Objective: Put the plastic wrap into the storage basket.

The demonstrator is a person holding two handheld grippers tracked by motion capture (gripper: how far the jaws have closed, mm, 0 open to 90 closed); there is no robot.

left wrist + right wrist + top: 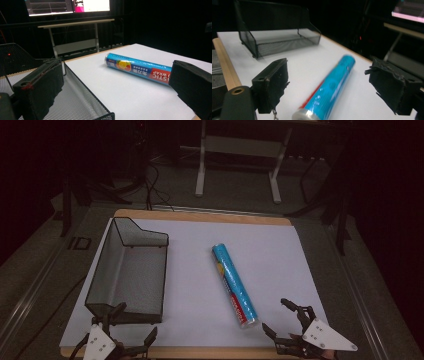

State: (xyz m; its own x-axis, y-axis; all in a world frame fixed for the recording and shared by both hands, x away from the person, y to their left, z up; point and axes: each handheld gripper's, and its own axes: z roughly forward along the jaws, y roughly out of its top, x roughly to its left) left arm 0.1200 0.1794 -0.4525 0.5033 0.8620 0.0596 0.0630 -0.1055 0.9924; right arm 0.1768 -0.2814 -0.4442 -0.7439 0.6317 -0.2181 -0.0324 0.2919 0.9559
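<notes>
A blue roll of plastic wrap (234, 286) lies slantwise on the white sheet (280, 255), with its clear-capped end toward the front edge. My right gripper (275, 315) stands open just right of that near end. In the right gripper view the roll (329, 87) lies ahead between the two black jaws, and neither pad touches it. My left gripper (136, 320) is open at the front left, by the near corner of the black mesh tray (102, 270). In the left gripper view the roll (138, 68) lies ahead to the right, and the tray (75, 100) runs beneath the left jaw.
The white sheet covers a wooden tabletop whose edge (200, 352) shows along the front. The mesh tray has a tall back wall (135, 232) at its far end. A table frame (240, 160) and cables (152, 185) stand on the dark floor behind.
</notes>
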